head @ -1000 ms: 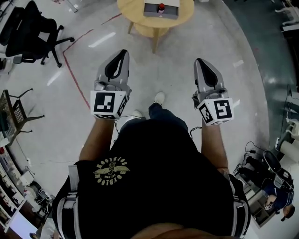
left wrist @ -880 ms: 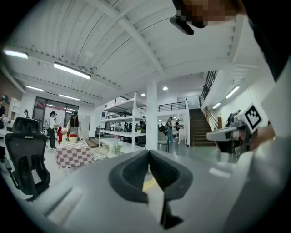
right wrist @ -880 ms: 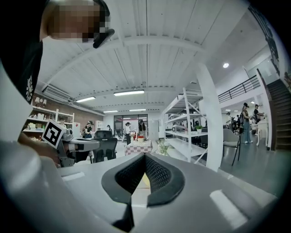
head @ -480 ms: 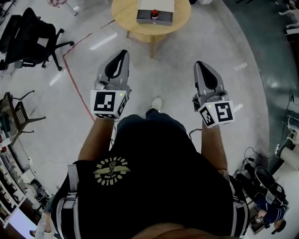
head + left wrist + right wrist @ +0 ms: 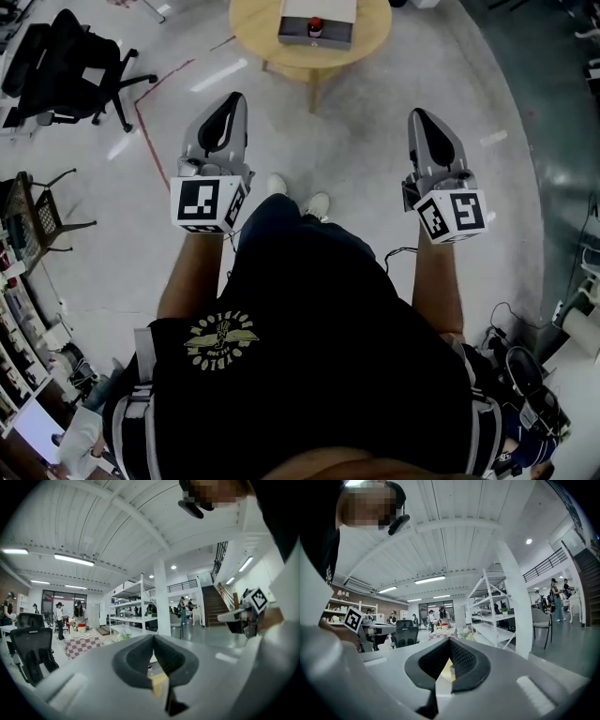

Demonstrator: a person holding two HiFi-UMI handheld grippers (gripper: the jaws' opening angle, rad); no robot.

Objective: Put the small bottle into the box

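Head view: left gripper (image 5: 238, 97), right gripper (image 5: 419, 113), jaws together, short of table (image 5: 261, 28)

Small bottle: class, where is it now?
Head view, top centre: the small bottle stands at the near edge of the box on the round table.

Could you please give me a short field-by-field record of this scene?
left claw: shut, empty, held in the air
right claw: shut, empty, held in the air
table: round, wooden, ahead of the person
box: on the table
bottle: red-capped, at the box's near side
chair: black, far left
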